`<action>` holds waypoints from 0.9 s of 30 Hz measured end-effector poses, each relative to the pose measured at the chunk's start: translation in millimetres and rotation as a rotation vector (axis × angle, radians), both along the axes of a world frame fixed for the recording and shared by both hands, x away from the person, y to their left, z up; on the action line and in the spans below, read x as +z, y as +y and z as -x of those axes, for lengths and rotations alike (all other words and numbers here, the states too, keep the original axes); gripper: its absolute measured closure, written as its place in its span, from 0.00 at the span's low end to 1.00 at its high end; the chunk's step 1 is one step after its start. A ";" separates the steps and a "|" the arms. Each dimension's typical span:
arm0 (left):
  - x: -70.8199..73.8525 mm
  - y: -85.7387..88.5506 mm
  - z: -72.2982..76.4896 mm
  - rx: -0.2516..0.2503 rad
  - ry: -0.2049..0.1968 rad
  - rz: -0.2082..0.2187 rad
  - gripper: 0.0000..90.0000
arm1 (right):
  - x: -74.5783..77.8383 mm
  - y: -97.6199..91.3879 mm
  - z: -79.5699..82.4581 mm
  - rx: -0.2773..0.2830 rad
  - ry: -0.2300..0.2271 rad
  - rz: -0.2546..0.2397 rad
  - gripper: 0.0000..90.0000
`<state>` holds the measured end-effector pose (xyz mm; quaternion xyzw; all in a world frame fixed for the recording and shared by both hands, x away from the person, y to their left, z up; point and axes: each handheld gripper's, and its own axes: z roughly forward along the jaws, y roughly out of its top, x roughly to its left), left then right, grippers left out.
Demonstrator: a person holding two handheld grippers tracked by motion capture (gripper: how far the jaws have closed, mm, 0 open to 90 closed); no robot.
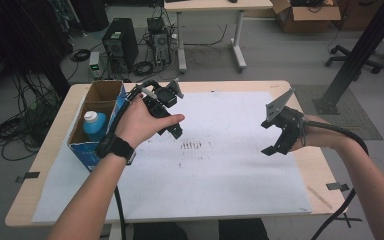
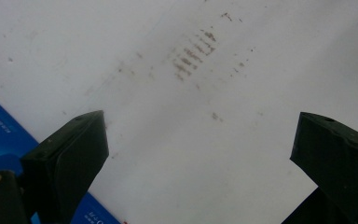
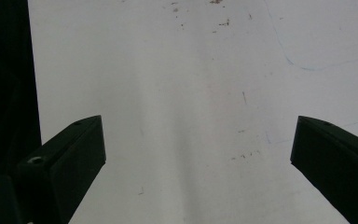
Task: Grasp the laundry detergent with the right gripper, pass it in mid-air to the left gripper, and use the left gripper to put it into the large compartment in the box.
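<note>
Forearms enter from six o'clock; the left gripper [image 1: 172, 131] hangs wide-jawed and empty just beside the cardboard box [image 1: 96, 95] at nine o'clock, where the blue bottle [image 1: 95, 126] stands. Right gripper [image 1: 269, 137] waits, jaws wide, empty, at three o'clock. Withdraw slowly, clearing the box rim.

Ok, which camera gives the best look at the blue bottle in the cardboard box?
The high view: the blue bottle with its white cap stands inside the open cardboard box at the table's left. The left gripper view catches just the box's blue printed side.
</note>
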<state>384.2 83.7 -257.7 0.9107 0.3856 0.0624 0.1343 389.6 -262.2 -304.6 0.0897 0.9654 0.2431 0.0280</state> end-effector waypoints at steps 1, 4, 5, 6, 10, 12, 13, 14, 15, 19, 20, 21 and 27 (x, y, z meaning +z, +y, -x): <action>-0.5 -0.9 0.0 -0.002 0.003 -0.003 0.05 | -0.4 0.0 0.1 0.001 -0.001 0.001 0.03; -1.5 -1.7 0.0 -0.009 0.016 0.004 0.05 | -1.3 -0.3 0.9 0.002 0.003 0.005 0.03; -1.5 -1.7 0.1 -0.012 0.019 0.007 0.05 | -1.6 -0.5 0.9 0.002 0.002 0.004 0.03; -1.3 -1.6 0.2 -0.011 0.017 0.008 0.05 | -1.7 -0.8 1.3 0.000 0.002 0.005 0.03; -1.3 -0.4 0.0 -0.007 0.020 0.007 0.05 | -1.7 -1.2 1.9 0.003 0.003 0.005 0.03; -1.5 0.6 -0.5 -0.009 0.024 0.006 0.05 | -1.5 -1.0 2.3 0.003 0.004 0.006 0.03; -1.6 1.0 -0.5 -0.003 0.023 0.010 0.05 | -1.3 -0.9 2.4 0.007 0.001 0.005 0.03; -1.5 1.4 -0.5 -0.001 0.022 0.009 0.05 | -1.3 -0.9 2.4 0.007 0.001 0.005 0.03; -1.4 1.7 -0.5 -0.002 0.023 0.008 0.05 | -1.0 -0.8 2.5 0.008 -0.001 0.006 0.03; -1.3 2.1 0.3 -0.001 0.024 0.007 0.05 | -0.3 -0.3 3.1 0.011 -0.002 0.006 0.03; -1.2 2.2 0.5 -0.006 0.026 0.010 0.05 | -0.2 -0.2 3.3 0.010 0.000 0.004 0.03; -0.9 2.2 0.6 -0.009 0.026 0.008 0.05 | -0.2 -0.1 3.4 0.010 -0.003 0.005 0.03; -0.6 2.0 1.1 -0.010 0.026 0.015 0.05 | -1.0 0.3 4.2 0.013 0.000 0.010 0.03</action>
